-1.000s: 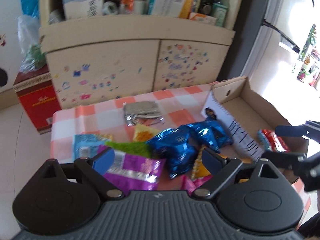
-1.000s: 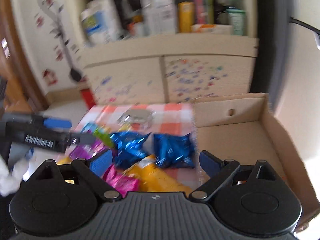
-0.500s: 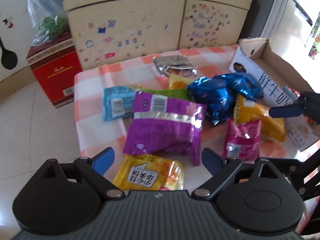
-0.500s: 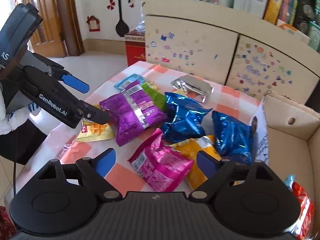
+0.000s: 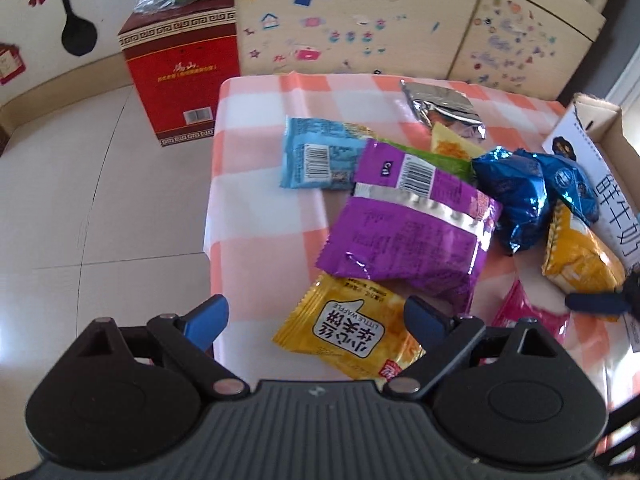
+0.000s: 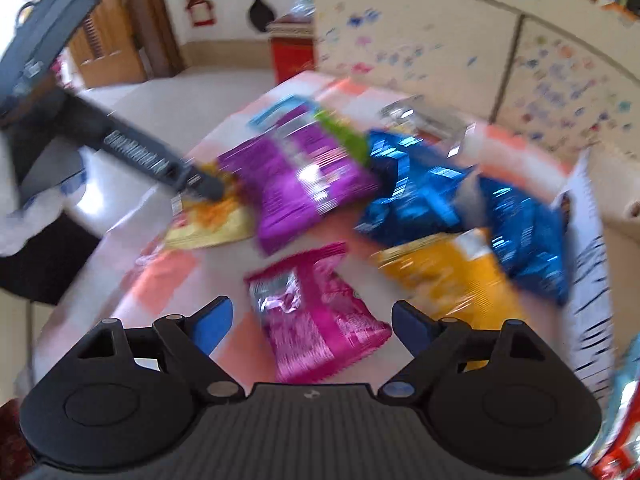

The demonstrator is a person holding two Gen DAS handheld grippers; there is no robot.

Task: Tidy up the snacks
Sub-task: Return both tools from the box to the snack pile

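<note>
Snack packets lie piled on a checked tablecloth (image 5: pixel 256 216). My left gripper (image 5: pixel 316 316) is open and hovers low over a yellow waffle packet (image 5: pixel 348 332) at the table's near edge. A purple bag (image 5: pixel 412 224) lies just beyond it, then a light blue packet (image 5: pixel 316 152), two shiny blue bags (image 5: pixel 528 196) and a silver packet (image 5: pixel 440 108). My right gripper (image 6: pixel 312 316) is open and empty above a pink bag (image 6: pixel 316 320); this view is blurred. An orange-yellow bag (image 6: pixel 448 276) lies to its right.
A cardboard box (image 5: pixel 612 136) stands at the table's right, with red packets (image 6: pixel 616 436) inside. A red carton (image 5: pixel 180 76) stands on the floor left of the table. A stickered cabinet (image 5: pixel 360 20) is behind. The table's left edge drops to tiled floor (image 5: pixel 100 184).
Both grippers have dropped closer to the table and moved left. The left one now sits over the yellow waffle packet, the right one over the pink bag. Both stay open.
</note>
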